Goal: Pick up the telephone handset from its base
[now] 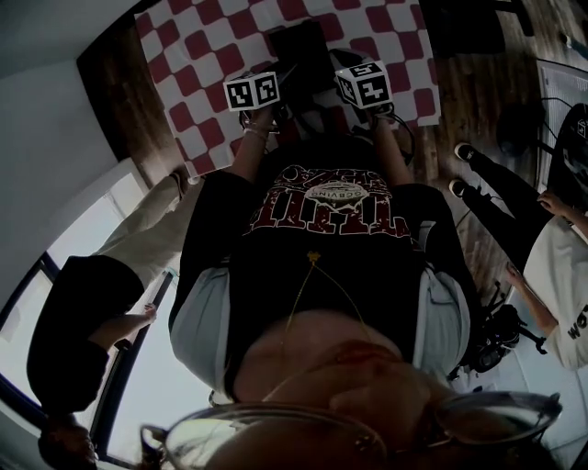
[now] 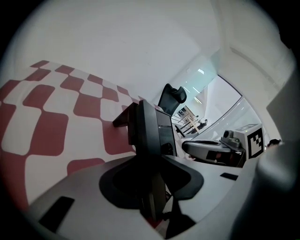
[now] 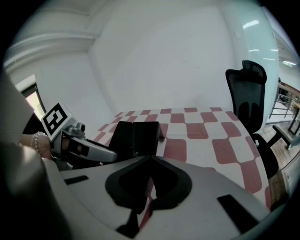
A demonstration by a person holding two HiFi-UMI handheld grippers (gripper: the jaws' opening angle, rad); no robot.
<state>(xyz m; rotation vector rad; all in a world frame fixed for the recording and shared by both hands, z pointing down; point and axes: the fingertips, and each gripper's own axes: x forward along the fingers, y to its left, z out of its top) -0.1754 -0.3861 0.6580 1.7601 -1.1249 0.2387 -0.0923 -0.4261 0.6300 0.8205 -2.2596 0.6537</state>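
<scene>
on the tabletop [image 1: 386,27], left claw [image 2: 154,206] stands released astride the handset [image 2: 145,129]; right claw [image 3: 143,206] clenched, empty. risk: a skewed squeeze could drag the base [image 2: 165,136] along.

One left tool [image 2: 152,187], one right tool [image 3: 146,199], one telephone [image 3: 136,138], one checked cloth [image 3: 201,131], one office chair [image 3: 246,93], two bystanders [image 1: 78,317] [image 1: 560,266].

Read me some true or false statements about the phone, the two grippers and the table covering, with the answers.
1. The tablecloth is red-and-white checked. True.
2. The right gripper holds the telephone. False: its jaws are together and empty, and the telephone sits ahead of it.
3. The telephone stands between the jaws of the left gripper. True.
4. The telephone is white. False: it is black.
5. A black office chair stands near the tablecloth's edge. True.
</scene>
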